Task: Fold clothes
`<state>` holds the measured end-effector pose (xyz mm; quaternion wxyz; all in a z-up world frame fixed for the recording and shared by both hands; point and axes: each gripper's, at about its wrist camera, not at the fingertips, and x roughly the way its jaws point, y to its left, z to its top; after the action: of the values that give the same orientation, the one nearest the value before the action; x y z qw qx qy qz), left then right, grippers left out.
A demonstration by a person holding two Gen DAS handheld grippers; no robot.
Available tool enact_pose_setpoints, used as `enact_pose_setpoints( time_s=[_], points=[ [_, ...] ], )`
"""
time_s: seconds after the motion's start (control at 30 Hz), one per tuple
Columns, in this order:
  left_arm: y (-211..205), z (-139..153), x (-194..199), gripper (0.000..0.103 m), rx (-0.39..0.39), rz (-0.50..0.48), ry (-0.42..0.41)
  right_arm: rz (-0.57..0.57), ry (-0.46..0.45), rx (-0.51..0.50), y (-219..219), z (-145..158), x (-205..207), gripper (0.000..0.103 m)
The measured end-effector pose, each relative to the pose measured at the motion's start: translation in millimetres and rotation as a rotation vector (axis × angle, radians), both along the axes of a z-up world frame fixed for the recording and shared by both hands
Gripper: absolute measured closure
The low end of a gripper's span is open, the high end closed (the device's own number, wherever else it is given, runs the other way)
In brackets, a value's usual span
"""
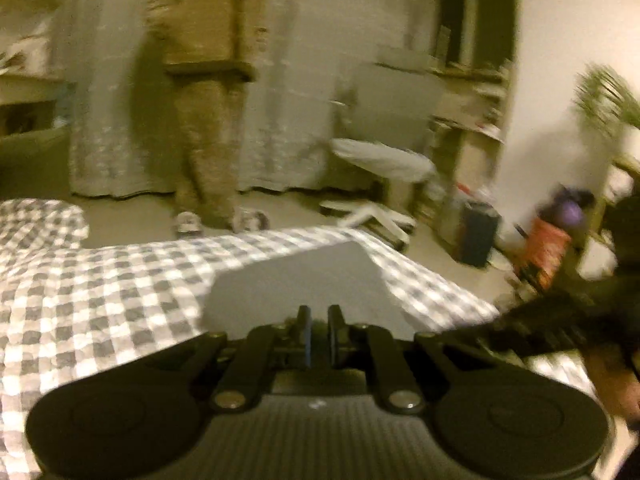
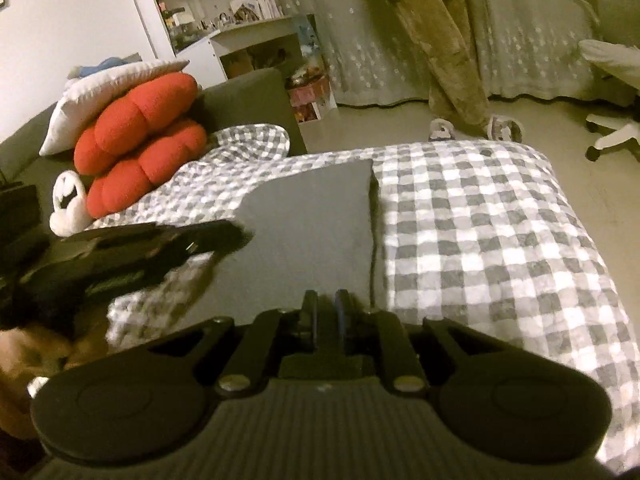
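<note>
Grey garment [image 2: 316,232] lies on checkered bed [image 2: 480,240].

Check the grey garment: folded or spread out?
Folded: grey garment lies as a compact straight-edged panel on the checked bedcover, no sleeves showing.

pale patterned curtains [image 2: 532,36], bare floor [image 2: 372,128], cluttered white shelving [image 2: 224,8], dark sofa [image 2: 244,100] with red cushions [image 2: 140,136], white swivel chair [image 1: 380,160], dim yellowish light

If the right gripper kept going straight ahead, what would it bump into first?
Most likely the dark grey cloth, which lies right in front of the right gripper on the checked bedcover. Its fingers look nearly closed at the cloth's near edge; whether they grip it is unclear.
</note>
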<state>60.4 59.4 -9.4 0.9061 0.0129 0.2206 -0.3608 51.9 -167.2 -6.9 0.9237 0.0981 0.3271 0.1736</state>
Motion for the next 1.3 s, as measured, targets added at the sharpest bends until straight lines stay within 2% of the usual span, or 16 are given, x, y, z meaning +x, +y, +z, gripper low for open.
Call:
enact_pose_setpoints(
  time_s=[0.23,0.33,0.43,0.47,0.53,0.6,0.83,0.9,1.07,1.2,1.3],
  points=[
    [1.3,-3.1,-42.2,0.092,0.099,-0.168,0.010,-0.020,0.034,-0.031,-4.7,-0.7,-10.4,0.088],
    [4.7,-2.2,-50.9,0.092,0.122,-0.191,0.018,-0.038,0.054,-0.041,-8.7,1.8,-13.7,0.076],
    [6.0,0.2,-50.4,0.089,0.107,-0.185,0.019,-0.036,0.058,-0.045,-9.9,4.8,-19.0,0.075],
    [6.5,1.0,-50.2,0.087,0.101,-0.183,0.019,-0.024,0.057,-0.049,-9.1,6.6,-21.1,0.075],
    [7.4,2.5,-49.9,0.068,0.091,-0.180,0.019,0.004,0.050,-0.059,-7.0,10.3,-25.7,0.075],
    [8.3,4.1,-49.5,0.063,0.081,-0.176,0.019,0.034,0.040,-0.070,-4.3,14.0,-30.5,0.075],
    [10.7,9.0,-48.0,0.066,0.047,-0.165,0.023,0.127,0.045,-0.062,10.8,14.8,-40.2,0.073],
    [4.8,4.7,-45.4,0.067,0.068,-0.193,0.041,0.129,0.038,-0.065,12.1,16.3,-41.1,0.073],
    [-11.9,-7.9,-48.0,0.067,0.138,-0.239,0.057,0.100,0.028,-0.042,10.8,16.9,-37.7,0.073],
    [-10.3,-2.4,-48.8,0.067,0.126,-0.277,0.071,0.049,0.093,-0.098,9.1,7.6,-28.3,0.075],
    [-1.7,3.1,-43.7,0.065,0.094,-0.247,0.071,0.033,0.104,-0.064,1.6,7.2,-27.8,0.074]
  ],
)
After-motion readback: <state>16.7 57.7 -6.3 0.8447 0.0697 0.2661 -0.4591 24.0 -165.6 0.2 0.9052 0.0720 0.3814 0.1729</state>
